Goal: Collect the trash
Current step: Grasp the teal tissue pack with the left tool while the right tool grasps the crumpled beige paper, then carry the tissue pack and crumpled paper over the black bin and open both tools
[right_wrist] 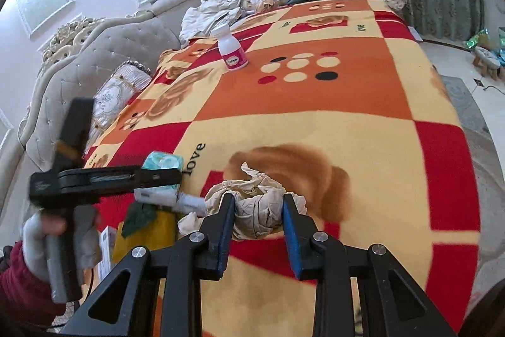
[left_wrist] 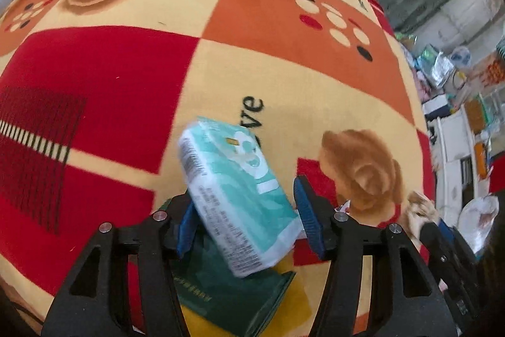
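Crumpled tissue paper (right_wrist: 257,210) lies on the near part of the bed blanket (right_wrist: 315,103), and the right tongs (right_wrist: 258,220) are clenched on it, blue pads pressing both sides of the wad. The hold looks sound but sits on a springy, loose bundle, so I would lift it straight and slowly, watching that the trailing scrap at its left comes along rather than tearing off.

Just to the left, the left tongs (left_wrist: 246,223) straddle a teal tissue pack (left_wrist: 240,195), which is tilted over a green-and-yellow paper bag (left_wrist: 240,299). The right pad stands clear of the pack, so I judge this pair released, with the pack dropping or about to. No earlier view lets me say more. The bag mouth is hard to make out; best to keep the pack centred over it, and bring the wad to the same bag.

Farther up the bed a white bottle (right_wrist: 229,48) with a pink label stands upright, not yet collected.
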`<state>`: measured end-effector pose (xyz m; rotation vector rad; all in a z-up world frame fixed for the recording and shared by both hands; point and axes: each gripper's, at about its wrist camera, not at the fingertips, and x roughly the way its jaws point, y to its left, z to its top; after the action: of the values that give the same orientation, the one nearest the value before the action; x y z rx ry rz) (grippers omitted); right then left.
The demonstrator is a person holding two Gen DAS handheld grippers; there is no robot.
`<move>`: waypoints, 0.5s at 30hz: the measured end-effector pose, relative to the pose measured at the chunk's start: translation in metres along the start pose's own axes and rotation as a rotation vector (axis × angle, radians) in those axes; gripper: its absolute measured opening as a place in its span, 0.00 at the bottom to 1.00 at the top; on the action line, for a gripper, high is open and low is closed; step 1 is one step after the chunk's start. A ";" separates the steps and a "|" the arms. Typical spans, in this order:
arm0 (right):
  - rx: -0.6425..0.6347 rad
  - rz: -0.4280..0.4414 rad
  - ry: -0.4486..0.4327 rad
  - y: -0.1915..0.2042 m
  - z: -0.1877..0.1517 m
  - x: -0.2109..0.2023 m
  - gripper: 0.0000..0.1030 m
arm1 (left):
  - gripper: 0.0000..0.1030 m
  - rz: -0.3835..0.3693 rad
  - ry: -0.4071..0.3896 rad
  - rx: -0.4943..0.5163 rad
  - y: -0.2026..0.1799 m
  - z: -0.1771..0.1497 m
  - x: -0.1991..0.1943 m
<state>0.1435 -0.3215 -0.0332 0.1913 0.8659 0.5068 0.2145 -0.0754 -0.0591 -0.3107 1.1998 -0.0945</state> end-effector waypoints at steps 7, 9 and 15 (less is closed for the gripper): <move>0.017 -0.001 -0.026 -0.010 -0.014 -0.022 0.27 | 0.25 -0.019 -0.072 0.025 0.001 -0.011 -0.025; 0.018 0.001 -0.034 -0.009 -0.019 -0.029 0.28 | 0.24 -0.031 -0.088 0.031 -0.001 -0.015 -0.034; 0.014 -0.011 -0.053 -0.006 -0.032 -0.047 0.28 | 0.24 -0.079 -0.130 0.087 -0.021 -0.037 -0.066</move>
<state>0.0952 -0.3519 -0.0240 0.2120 0.8182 0.4834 0.1579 -0.0872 -0.0055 -0.2841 1.0514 -0.1921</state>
